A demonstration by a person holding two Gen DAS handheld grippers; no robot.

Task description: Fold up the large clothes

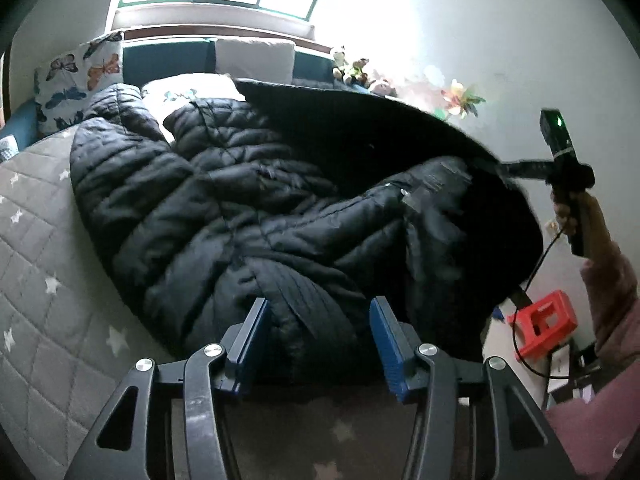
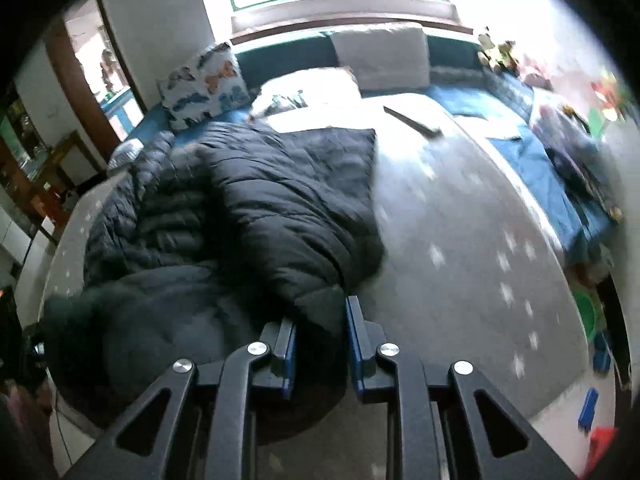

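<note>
A large black quilted puffer jacket (image 1: 224,200) lies crumpled on the grey star-patterned bed cover (image 1: 48,248). My left gripper (image 1: 318,320) stands half-wide at the jacket's near hem. A thick fold of the fabric sits between its blue pads (image 1: 256,324), not visibly pinched. In the right wrist view the jacket (image 2: 248,216) covers the left half of the bed cover (image 2: 460,220), and my right gripper (image 2: 320,332) is shut on a bunched edge of it. The left wrist view shows that right gripper (image 1: 508,168) holding up a dark flap at the right, carried by a hand in a pink sleeve.
A butterfly pillow (image 1: 76,80) and white pillows (image 1: 252,58) lie at the head of the bed under a bright window. Plush toys (image 1: 352,66) sit at the far right corner. A red stool (image 1: 544,320) and a black cable hang off the bed's right side. A blue blanket (image 2: 532,152) lies along the bed's right.
</note>
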